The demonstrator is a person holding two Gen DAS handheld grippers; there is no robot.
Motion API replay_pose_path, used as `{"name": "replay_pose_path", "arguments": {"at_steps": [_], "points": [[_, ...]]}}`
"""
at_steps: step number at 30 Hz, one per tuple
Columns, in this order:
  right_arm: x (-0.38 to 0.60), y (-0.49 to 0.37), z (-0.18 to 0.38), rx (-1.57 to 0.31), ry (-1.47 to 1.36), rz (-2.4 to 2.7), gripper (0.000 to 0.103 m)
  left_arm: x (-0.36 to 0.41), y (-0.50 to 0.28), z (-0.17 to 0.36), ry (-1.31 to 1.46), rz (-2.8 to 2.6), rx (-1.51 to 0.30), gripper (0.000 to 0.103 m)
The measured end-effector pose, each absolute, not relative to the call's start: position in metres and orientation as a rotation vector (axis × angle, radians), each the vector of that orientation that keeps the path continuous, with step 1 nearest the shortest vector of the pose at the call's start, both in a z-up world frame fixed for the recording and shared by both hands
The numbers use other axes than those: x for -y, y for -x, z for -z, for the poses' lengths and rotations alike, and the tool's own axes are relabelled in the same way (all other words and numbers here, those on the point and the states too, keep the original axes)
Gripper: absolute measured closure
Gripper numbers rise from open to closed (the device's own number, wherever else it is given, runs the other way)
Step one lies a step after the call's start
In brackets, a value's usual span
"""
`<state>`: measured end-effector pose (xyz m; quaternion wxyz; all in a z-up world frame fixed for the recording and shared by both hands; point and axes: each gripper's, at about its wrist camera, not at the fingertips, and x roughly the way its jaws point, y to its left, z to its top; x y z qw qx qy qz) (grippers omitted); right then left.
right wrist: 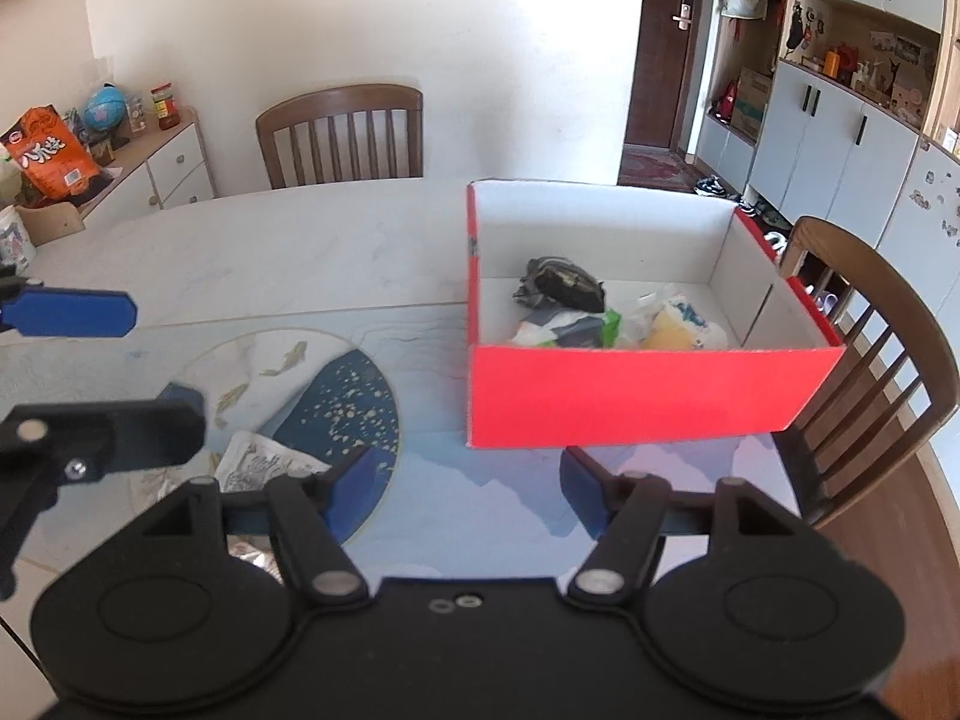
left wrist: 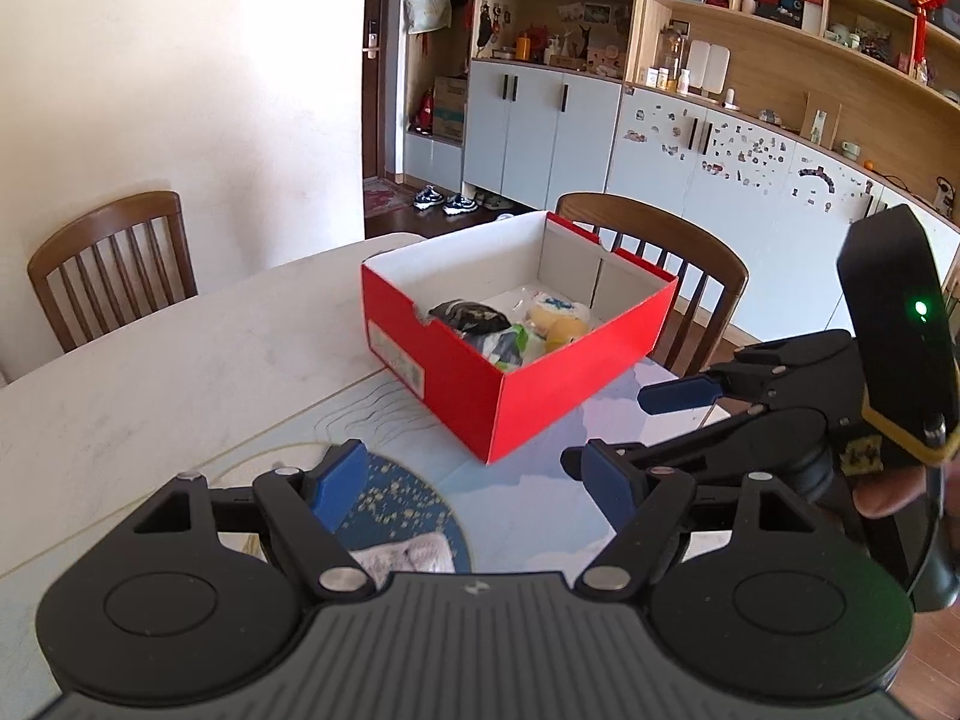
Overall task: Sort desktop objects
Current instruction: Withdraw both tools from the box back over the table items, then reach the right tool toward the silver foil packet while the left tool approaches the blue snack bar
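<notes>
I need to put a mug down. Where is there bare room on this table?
Bare marble lies between the red box and the far chair. The mat's blue strip before the box is free. Crowded: the box's inside, and the crumpled packet by the left gripper.

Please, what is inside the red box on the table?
Inside the red box lie a dark crumpled packet, a green-and-white packet and a yellowish wrapped snack. The near wall hides the floor at the front, so anything lying there is unseen.
</notes>
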<state>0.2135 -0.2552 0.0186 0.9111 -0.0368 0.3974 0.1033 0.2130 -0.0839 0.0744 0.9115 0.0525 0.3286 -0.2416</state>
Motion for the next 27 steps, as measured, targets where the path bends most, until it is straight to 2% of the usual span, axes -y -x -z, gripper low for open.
{"name": "replay_pose_path", "arguments": {"at_steps": [4, 13, 17, 27], "points": [[0.249, -0.210, -0.011, -0.833, 0.081, -0.216, 0.033, 0.066, -0.200, -0.066, -0.080, 0.468, -0.683, 0.020], [0.229, -0.193, 0.001, -0.826, 0.086, -0.283, 0.028, 0.027, -0.175, -0.036, -0.049, 0.432, -0.709, 0.019], [0.216, -0.187, 0.004, -0.818, 0.116, -0.317, 0.027, 0.015, -0.164, -0.018, -0.052, 0.430, -0.726, 0.002], [0.194, -0.176, 0.017, -0.825, 0.132, -0.369, 0.024, -0.003, -0.152, 0.017, -0.069, 0.433, -0.771, 0.000]]}}
